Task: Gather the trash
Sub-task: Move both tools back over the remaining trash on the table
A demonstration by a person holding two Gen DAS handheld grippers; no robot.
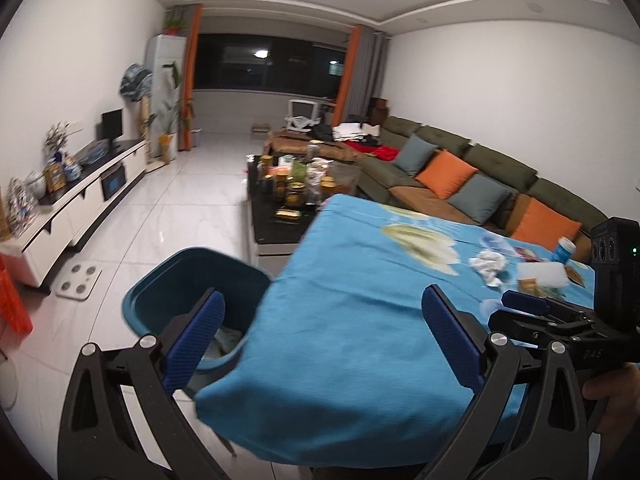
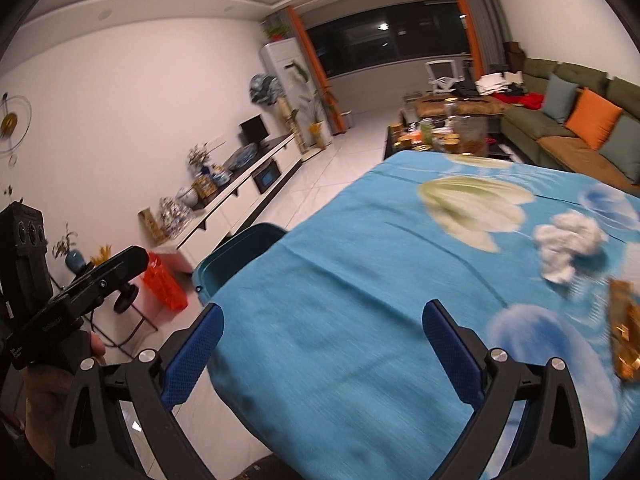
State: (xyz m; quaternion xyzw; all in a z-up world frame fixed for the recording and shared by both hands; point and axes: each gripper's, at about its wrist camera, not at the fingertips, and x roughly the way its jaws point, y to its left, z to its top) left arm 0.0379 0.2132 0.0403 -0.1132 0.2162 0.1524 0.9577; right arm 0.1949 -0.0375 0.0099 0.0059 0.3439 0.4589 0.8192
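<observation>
A table under a blue flowered cloth (image 1: 352, 280) holds trash at its right end: a crumpled white tissue (image 1: 490, 265), a white foam block (image 1: 544, 274), a blue-white cup (image 1: 564, 249) and snack wrappers. A dark teal bin (image 1: 192, 280) stands on the floor at the table's left corner. My left gripper (image 1: 324, 336) is open and empty over that corner. My right gripper (image 2: 324, 356) is open and empty over the cloth; the tissue (image 2: 568, 246) and a gold wrapper (image 2: 626, 336) lie to its right. The bin (image 2: 236, 258) shows beyond the table edge.
A cluttered dark coffee table (image 1: 288, 196) stands behind the table. A green sofa (image 1: 472, 176) with orange and grey cushions runs along the right wall. A white TV cabinet (image 1: 80, 196) lines the left wall. A scale (image 1: 78, 282) lies on the floor. An orange crate (image 2: 164, 280) is left.
</observation>
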